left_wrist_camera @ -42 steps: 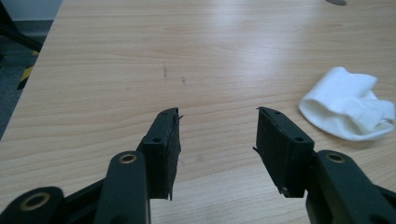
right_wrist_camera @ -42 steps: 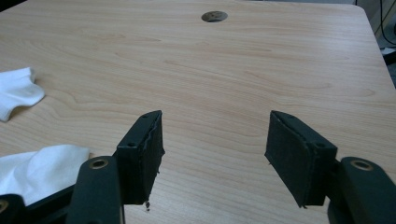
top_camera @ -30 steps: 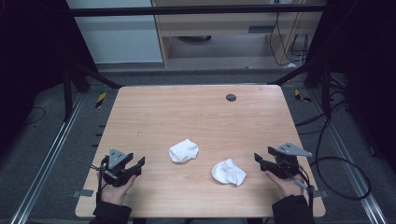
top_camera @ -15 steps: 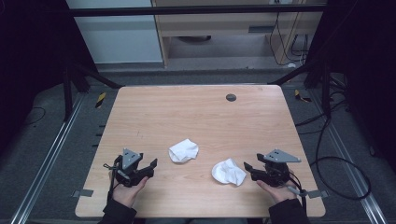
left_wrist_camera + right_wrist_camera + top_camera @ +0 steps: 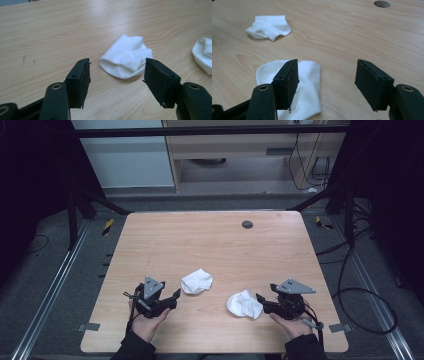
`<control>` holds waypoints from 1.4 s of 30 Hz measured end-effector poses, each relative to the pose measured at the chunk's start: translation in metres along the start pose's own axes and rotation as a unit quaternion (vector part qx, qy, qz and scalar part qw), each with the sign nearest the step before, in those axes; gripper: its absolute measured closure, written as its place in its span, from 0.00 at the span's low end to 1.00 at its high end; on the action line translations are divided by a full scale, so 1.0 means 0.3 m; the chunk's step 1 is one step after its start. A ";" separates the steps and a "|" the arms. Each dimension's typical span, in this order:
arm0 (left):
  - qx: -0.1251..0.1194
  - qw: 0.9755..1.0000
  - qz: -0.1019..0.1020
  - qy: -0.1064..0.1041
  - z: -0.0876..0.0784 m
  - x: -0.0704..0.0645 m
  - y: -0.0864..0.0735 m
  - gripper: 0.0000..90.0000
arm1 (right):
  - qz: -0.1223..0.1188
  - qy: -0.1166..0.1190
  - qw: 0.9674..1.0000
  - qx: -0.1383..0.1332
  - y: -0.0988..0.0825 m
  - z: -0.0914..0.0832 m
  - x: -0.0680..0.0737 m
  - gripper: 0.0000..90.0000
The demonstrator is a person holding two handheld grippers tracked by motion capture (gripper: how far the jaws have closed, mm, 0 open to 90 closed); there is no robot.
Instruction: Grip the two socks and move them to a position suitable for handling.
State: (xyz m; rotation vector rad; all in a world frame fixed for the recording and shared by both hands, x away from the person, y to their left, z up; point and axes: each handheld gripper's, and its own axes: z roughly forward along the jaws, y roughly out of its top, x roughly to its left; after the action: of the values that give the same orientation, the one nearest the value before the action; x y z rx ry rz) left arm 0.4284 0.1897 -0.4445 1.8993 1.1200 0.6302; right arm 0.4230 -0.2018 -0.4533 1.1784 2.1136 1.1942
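Two crumpled white socks lie on the wooden table. The left sock sits just beyond my left gripper. That gripper's jaws have just been opening and stand open, with bare table between them. The right sock lies by my right gripper, which is open too; its left jaw hangs over the sock's edge without pinching it. From the right gripper view the left sock lies farther off.
A dark round grommet is set in the table near its far edge. Black frame posts and cables stand around the table. The right sock's edge shows at the right in the left gripper view.
Both hands have slid inward over the table toward the socks, the left one more. The socks have not moved.
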 end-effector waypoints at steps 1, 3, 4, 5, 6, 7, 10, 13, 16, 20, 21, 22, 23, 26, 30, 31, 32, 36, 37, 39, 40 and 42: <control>0.002 1.000 0.004 -0.001 0.005 -0.010 0.003 0.41 | 0.000 0.002 1.000 -0.001 0.002 0.001 0.002 0.40; 0.001 1.000 0.009 -0.007 0.018 -0.032 0.010 0.42 | -0.003 0.005 1.000 -0.001 0.005 0.005 0.010 0.40; 0.003 1.000 0.012 -0.009 0.023 -0.044 0.014 0.42 | -0.003 0.005 1.000 -0.001 0.005 0.005 0.010 0.40; 0.003 1.000 0.016 -0.011 0.028 -0.056 0.017 0.42 | -0.004 0.007 1.000 -0.001 0.005 0.008 0.013 0.41; 0.002 1.000 0.019 -0.013 0.034 -0.068 0.020 0.43 | -0.004 0.009 1.000 0.002 0.005 0.009 0.017 0.41; 0.003 1.000 0.023 -0.015 0.040 -0.079 0.023 0.44 | -0.008 0.012 1.000 0.004 0.005 0.014 0.024 0.42; 0.004 0.999 0.029 -0.022 0.056 -0.107 0.029 0.45 | -0.009 0.016 1.000 0.006 0.004 0.018 0.032 0.44; 0.006 0.999 0.035 -0.028 0.071 -0.135 0.033 0.48 | -0.015 0.023 1.000 0.010 -0.001 0.023 0.040 0.48; 0.007 0.998 0.042 -0.035 0.086 -0.163 0.037 0.50 | -0.018 0.030 0.999 0.017 -0.008 0.030 0.050 0.52; 0.009 0.998 0.046 -0.044 0.101 -0.191 0.043 0.54 | -0.023 0.038 0.999 0.029 -0.019 0.041 0.063 0.57; 0.010 0.998 0.045 -0.047 0.104 -0.197 0.044 0.54 | -0.024 0.039 0.998 0.031 -0.023 0.043 0.066 0.58; 0.011 0.998 0.047 -0.048 0.106 -0.202 0.045 0.55 | -0.026 0.040 0.998 0.032 -0.026 0.046 0.067 0.59; 0.011 0.998 0.050 -0.047 0.109 -0.211 0.046 0.56 | -0.026 0.040 0.998 0.034 -0.029 0.047 0.069 0.59; 0.012 0.997 0.054 -0.051 0.116 -0.230 0.048 0.58 | -0.028 0.043 0.998 0.039 -0.041 0.052 0.074 0.61; 0.018 0.997 0.055 -0.058 0.131 -0.254 0.047 0.60 | -0.025 0.048 0.997 0.049 -0.052 0.061 0.084 0.64; 0.020 0.996 0.056 -0.060 0.137 -0.262 0.045 0.61 | -0.027 0.049 0.997 0.052 -0.053 0.062 0.086 0.65; 0.024 0.996 0.060 -0.062 0.142 -0.268 0.043 0.61 | -0.029 0.052 0.997 0.053 -0.056 0.065 0.088 0.66; 0.032 0.995 0.063 -0.069 0.164 -0.299 0.038 0.62 | -0.029 0.058 0.996 0.060 -0.062 0.073 0.092 0.69; 0.032 0.995 0.065 -0.069 0.170 -0.307 0.039 0.62 | -0.028 0.058 0.996 0.062 -0.065 0.075 0.092 0.69; 0.035 0.994 0.069 -0.071 0.180 -0.322 0.040 0.62 | -0.028 0.058 0.996 0.067 -0.068 0.078 0.093 0.70; 0.036 0.994 0.069 -0.074 0.185 -0.328 0.041 0.63 | -0.029 0.059 0.995 0.069 -0.070 0.080 0.093 0.70; 0.039 0.994 0.070 -0.077 0.195 -0.342 0.041 0.63 | -0.029 0.060 0.995 0.071 -0.075 0.087 0.097 0.70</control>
State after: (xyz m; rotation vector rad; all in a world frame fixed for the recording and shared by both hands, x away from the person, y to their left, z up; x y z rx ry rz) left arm 0.4287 0.0731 -0.4668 2.0690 0.9308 0.5126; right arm 0.4153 -0.1710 -0.4853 1.1219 2.3402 1.1311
